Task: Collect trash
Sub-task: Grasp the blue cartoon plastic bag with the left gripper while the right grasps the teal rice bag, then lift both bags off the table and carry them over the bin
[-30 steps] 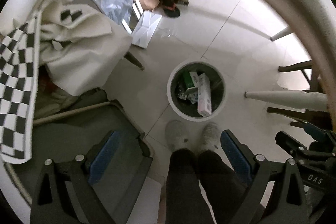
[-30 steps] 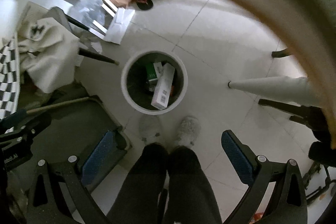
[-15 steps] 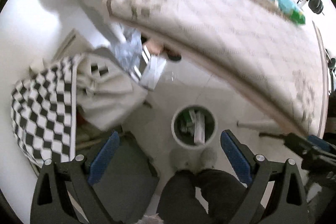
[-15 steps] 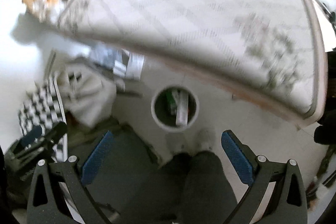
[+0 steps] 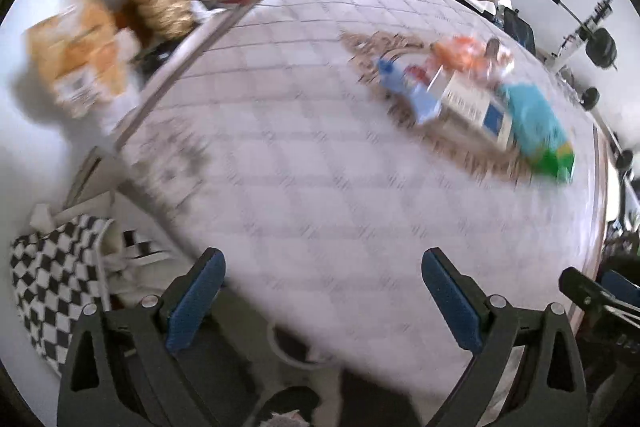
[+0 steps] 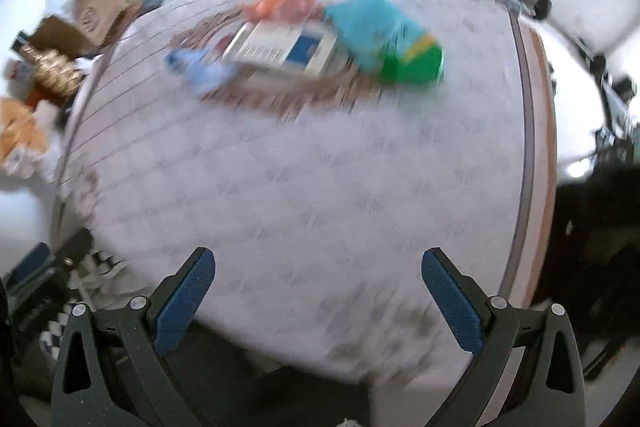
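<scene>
We are holding both grippers with their jaws spread wide and nothing between the blue pads: the left gripper (image 5: 322, 301) and the right gripper (image 6: 318, 301) are each hovering over the near part of the pale checked tablecloth (image 5: 320, 167).

From either pair of jaws, the trash is lying ahead across the cloth on its far side, clustered on a brown woven mat (image 6: 288, 95). The flat white-and-blue cardboard box (image 6: 282, 47) is sitting in the middle of the cluster, its long axis running roughly left to right across our line of approach. Just right of the box a turquoise-and-green plastic bag (image 6: 384, 39) is resting; just left of it, a crumpled pale blue scrap (image 6: 200, 69); behind it, an orange-pink wrapper (image 6: 284, 1).

In the right wrist view the box is sitting closer to centre, so we are judging the right gripper better lined up, though which is nearer stays uncertain.

Motion blur is smearing everything, so edges, labels and which pieces are touching are hard to make out.
</scene>
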A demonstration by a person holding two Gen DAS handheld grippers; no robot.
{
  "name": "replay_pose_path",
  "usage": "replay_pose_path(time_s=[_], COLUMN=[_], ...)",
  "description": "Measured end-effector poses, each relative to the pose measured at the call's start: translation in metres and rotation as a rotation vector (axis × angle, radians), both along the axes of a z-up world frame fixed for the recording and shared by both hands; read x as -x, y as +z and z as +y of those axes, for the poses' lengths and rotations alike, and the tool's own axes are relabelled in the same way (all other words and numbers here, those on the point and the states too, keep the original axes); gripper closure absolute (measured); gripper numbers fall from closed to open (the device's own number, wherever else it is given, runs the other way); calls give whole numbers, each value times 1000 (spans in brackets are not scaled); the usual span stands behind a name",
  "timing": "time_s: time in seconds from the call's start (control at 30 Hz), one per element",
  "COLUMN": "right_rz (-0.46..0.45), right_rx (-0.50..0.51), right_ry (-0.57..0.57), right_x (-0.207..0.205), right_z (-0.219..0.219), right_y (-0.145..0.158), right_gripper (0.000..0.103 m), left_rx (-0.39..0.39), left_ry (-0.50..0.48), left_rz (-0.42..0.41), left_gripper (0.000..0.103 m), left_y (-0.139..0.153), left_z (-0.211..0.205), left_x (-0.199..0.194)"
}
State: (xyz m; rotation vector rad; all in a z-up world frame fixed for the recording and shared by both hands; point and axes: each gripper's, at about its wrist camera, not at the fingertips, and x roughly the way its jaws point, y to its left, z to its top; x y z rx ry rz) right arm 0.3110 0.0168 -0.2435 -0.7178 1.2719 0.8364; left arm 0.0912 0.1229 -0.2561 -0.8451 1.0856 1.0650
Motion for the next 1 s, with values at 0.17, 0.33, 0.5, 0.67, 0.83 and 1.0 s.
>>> replay_pose_path(time_s=[0.17, 0.33, 0.5, 0.67, 0.83, 1.0], right_rz=[-39, -34, -23, -29, 54, 62], right_rx=[88, 201, 277, 312, 252, 182], right_ry=[81, 182, 254, 268, 185, 109], right_x=[-82, -124, -143, -155, -176, -192], right_z=[83, 137, 165, 174, 171, 157], right_y=[-27, -71, -110, -130, -129, -112], right_gripper=[0, 0, 0, 0, 6, 63], left_rx=[67, 124, 172, 188, 137, 82], left_ry=[35, 62, 76, 74, 35, 10], left_rz=[-2, 13, 32, 15, 39, 68], left_gripper=[2, 3, 37, 73, 84, 90], left_y=[-23, -57, -90, -102, -94, -78], left_z=[63, 113, 141, 144, 138, 129], left_x=[-65, -110, -129, -131, -131, -124])
